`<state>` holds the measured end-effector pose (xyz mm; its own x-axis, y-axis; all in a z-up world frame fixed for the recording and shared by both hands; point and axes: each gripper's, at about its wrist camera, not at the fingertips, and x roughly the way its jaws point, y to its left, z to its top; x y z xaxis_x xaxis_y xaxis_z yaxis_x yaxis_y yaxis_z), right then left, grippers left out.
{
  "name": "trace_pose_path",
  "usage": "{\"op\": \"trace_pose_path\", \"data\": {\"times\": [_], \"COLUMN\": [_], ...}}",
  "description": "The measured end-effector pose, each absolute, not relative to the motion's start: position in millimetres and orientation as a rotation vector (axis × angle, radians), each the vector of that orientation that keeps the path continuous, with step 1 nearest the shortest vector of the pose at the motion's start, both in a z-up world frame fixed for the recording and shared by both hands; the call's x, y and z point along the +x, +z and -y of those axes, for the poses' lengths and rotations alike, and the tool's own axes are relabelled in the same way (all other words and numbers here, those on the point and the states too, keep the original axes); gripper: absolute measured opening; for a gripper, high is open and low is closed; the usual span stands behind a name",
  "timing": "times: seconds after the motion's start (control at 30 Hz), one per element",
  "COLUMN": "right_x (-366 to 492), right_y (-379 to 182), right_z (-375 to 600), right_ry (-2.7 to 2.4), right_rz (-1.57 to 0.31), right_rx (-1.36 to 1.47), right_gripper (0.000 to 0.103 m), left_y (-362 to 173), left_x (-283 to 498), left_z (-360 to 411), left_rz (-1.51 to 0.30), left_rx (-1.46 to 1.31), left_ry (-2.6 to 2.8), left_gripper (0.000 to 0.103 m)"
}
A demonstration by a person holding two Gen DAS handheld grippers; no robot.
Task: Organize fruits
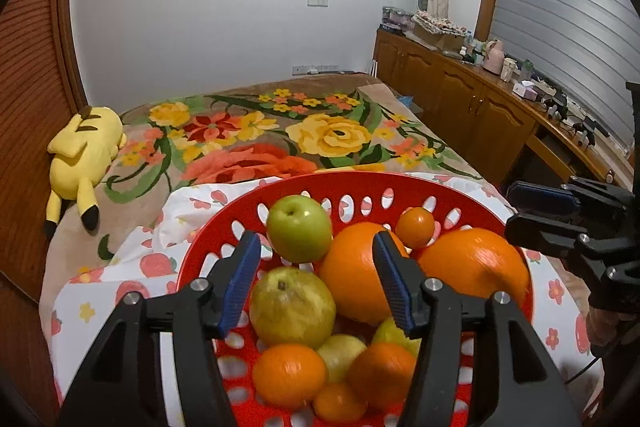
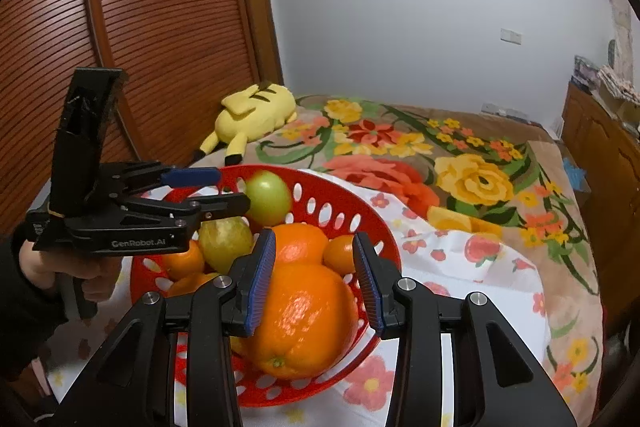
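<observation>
The left tool point(image 1: 316, 241) is hovering over the red basket point(image 1: 360, 183) with its fingers standing apart and nothing pressed between them. In its own view they are framing a yellow-green pear point(image 1: 292, 307) and a large orange point(image 1: 352, 279) lying below. From the right wrist view the tips of this tool point(image 2: 232, 189) are sitting just beside the green apple point(image 2: 269, 198), which is showing blurred, so contact is hard to judge. A hand point(image 2: 80, 275) in a dark sleeve is gripping its handle. The right tool point(image 2: 315, 237) is holding its fingers a narrow gap apart and empty. They are pointing over a second large orange point(image 2: 304, 319) at the near edge of the basket, and the left pad is hiding part of that fruit. In the left wrist view this tool point(image 1: 509, 209) is reaching in from the right edge, its body cut off by the frame. More oranges and yellowish fruit are crowding the basket floor, partly hidden behind the left tool's arms and hard to count. The basket is resting on a strawberry-print sheet point(image 1: 192, 211) spread over the floral blanket point(image 1: 328, 135) of a bed. A yellow plush toy point(image 1: 84, 155) is lying near the wooden headboard.
</observation>
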<state>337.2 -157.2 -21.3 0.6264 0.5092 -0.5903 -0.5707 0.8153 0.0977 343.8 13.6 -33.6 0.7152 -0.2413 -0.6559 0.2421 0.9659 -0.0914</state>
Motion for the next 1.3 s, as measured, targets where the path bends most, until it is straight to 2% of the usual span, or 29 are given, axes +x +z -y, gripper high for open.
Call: {"op": "trace_pose_path", "data": {"times": [0.27, 0.5, 0.67, 0.83, 0.87, 1.3], "right_x": [293.9, 257.2, 233.1, 216.5, 212.6, 179.3], "right_y": [-17.5, -21.6, -21.5, -16.6, -14.7, 3.9], "right_z": [165.5, 167.6, 167.2, 168.3, 168.5, 182.7], "right_ry": [0.587, 0.536, 0.503, 0.481, 0.475, 0.437], "right_rz": [-0.594, -0.562, -0.525, -0.492, -0.482, -0.397], "right_rx": [-0.051, -0.041, -0.054, -0.049, -0.051, -0.028], "right_gripper": [0.045, 0.06, 0.066, 0.076, 0.077, 0.088], "left_y": [-20.5, -12.0, -8.8, -2.3, -0.2, 23.7], "left_x": [279.6, 228.1, 202.1, 181.1, 177.5, 128.8], "left_z": [-12.5, -16.7, -21.1, -23.6, -23.2, -20.7], "left_rz": [-0.656, -0.592, -0.557, -0.514, -0.506, -0.445], "left_rx": [0.017, 0.028, 0.022, 0.018, 0.018, 0.059], "left_ry": [-0.249, -0.21, -0.191, -0.17, -0.167, -0.071], "left_gripper": [0.064, 0.07, 0.072, 0.09, 0.091, 0.094]}}
